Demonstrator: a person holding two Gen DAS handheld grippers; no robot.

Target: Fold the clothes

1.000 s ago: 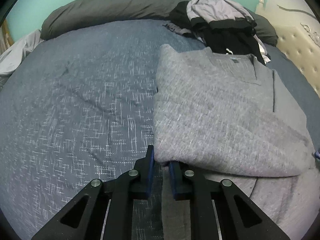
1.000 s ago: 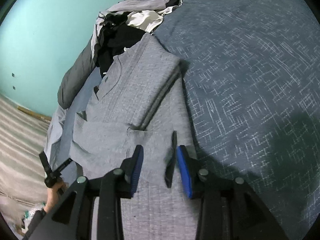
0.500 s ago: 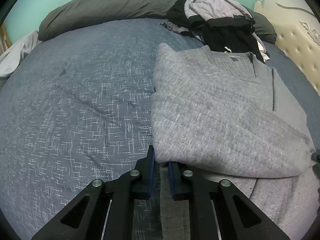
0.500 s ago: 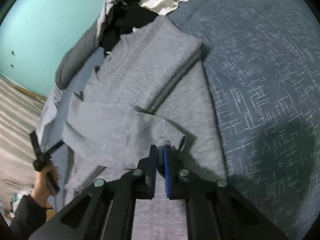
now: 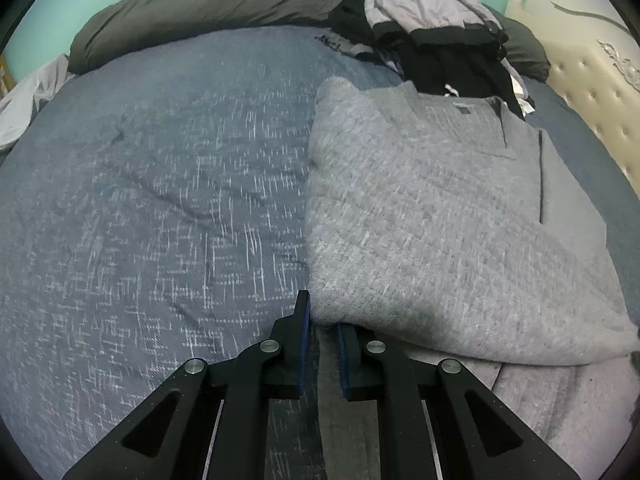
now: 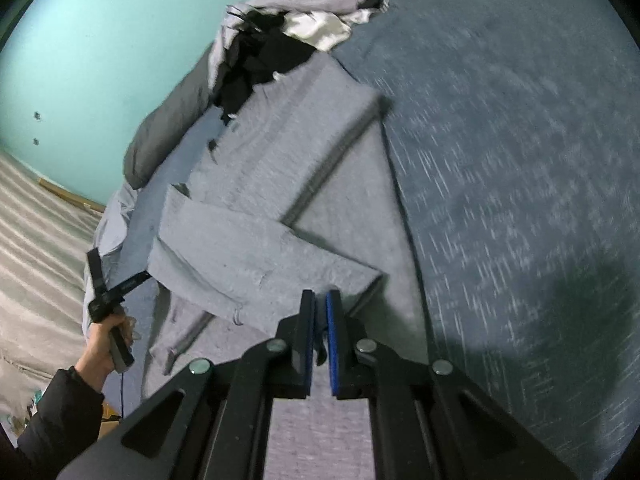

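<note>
A grey knit sweater (image 5: 432, 208) lies on the blue bedspread (image 5: 160, 200), its lower part folded up over the body. My left gripper (image 5: 322, 320) is shut on the near left corner of that folded layer. In the right wrist view the same sweater (image 6: 280, 184) has a raised flap running across it. My right gripper (image 6: 320, 306) is shut on the flap's corner, with cloth pinched between the blue pads. A hand (image 6: 106, 340) in a dark sleeve holds the left gripper at the flap's far end.
A heap of black, grey and white clothes (image 5: 432, 36) sits just beyond the sweater's collar, also seen as a heap (image 6: 280, 36) in the right wrist view. A dark bolster (image 5: 200, 4) lines the teal wall. A tufted headboard (image 5: 592, 92) stands at the right. Striped floor (image 6: 40, 240) lies beside the bed.
My right gripper went from open to shut on the sweater's edge, then carried it across, lifting a flap. The left gripper kept its hold and stayed put.
</note>
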